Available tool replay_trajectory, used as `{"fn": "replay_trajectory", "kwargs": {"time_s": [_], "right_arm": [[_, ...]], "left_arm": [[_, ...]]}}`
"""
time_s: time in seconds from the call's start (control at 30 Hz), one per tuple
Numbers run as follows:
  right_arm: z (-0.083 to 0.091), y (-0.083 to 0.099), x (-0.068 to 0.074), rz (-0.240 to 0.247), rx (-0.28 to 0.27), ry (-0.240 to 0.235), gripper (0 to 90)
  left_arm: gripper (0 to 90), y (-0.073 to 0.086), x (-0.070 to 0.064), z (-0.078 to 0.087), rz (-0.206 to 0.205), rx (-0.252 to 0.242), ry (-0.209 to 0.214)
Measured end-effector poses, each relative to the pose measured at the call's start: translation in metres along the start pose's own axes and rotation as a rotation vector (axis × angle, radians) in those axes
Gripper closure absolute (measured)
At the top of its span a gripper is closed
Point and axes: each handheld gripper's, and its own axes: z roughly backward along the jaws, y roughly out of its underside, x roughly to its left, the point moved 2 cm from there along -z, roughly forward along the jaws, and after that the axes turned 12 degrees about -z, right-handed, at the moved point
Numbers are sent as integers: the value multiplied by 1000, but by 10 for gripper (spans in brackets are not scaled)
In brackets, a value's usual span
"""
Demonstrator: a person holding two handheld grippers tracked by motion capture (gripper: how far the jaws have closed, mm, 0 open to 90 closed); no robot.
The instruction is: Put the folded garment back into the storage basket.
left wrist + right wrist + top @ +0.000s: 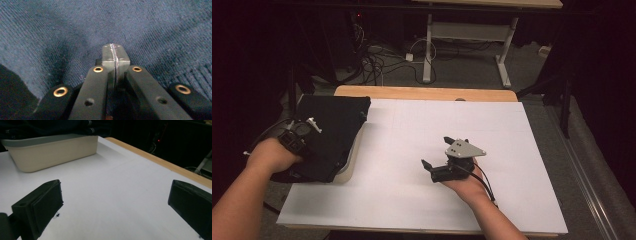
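Left gripper [310,124] jaws pressed together, right gripper [438,152] jaws spread wide, forearms apart

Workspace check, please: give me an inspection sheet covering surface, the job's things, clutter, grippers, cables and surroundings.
Surface: white table, wooden far edge.
Job's things: dark garment heaped in a cream bin at the table's left edge.
Clutter: nothing seen.
Grippers: left gripper down on the garment, jaws together, cloth between them not discernible; right gripper over bare table, jaws wide apart, holding nothing.
Cables: black cable trailing from the right gripper; tangled cables on floor beyond the table.
Surroundings: dim room, second desk's legs behind.
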Motion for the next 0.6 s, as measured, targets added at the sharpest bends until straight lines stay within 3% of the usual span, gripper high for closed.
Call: {"fn": "replay_trajectory", "kwargs": {"time_s": [0.27, 0.6], "right_arm": [[39, 27, -13, -26, 20, 46, 1], [72, 52, -29, -50, 21, 97, 1]], "left_arm": [[861, -3, 6, -11, 18, -6, 44], [861, -17, 14, -32, -24, 9, 100]]}}
